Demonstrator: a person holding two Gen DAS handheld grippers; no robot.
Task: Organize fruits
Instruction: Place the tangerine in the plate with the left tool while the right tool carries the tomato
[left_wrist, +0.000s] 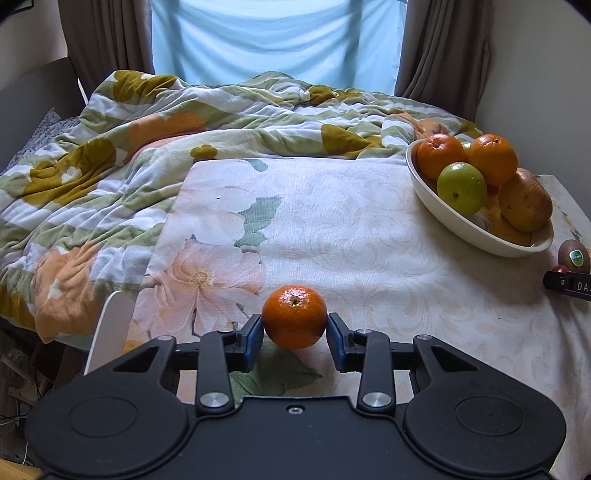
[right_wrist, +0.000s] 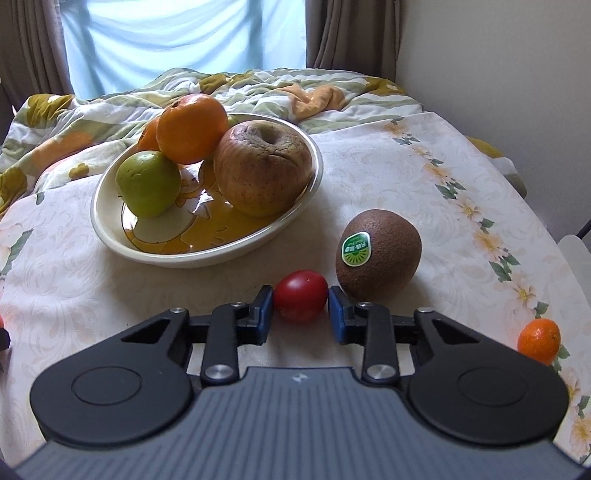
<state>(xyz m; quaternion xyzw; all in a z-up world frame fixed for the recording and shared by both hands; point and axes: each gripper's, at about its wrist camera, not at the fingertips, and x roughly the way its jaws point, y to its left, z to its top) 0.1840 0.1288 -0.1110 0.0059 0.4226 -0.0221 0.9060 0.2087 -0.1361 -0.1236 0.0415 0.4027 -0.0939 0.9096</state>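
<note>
My left gripper (left_wrist: 294, 328) is shut on a small orange mandarin (left_wrist: 294, 315) just above the floral tablecloth. My right gripper (right_wrist: 301, 302) is shut on a small red tomato (right_wrist: 301, 300) that sits on the cloth. A brown kiwi with a green sticker (right_wrist: 378, 253) lies just right of the tomato; it also shows in the left wrist view (left_wrist: 573, 255). A cream oval bowl (right_wrist: 110, 236) behind holds two oranges (right_wrist: 190, 127), a green fruit (right_wrist: 147, 188) and a wrinkled brown apple (right_wrist: 260, 171). The bowl also shows in the left wrist view (left_wrist: 424, 188).
Another small mandarin (right_wrist: 538, 340) lies on the cloth at the right. A rumpled floral quilt (left_wrist: 110, 155) covers the bed behind and left of the table. Curtains and a window are at the back. A white chair back (left_wrist: 110, 328) stands at the table's left edge.
</note>
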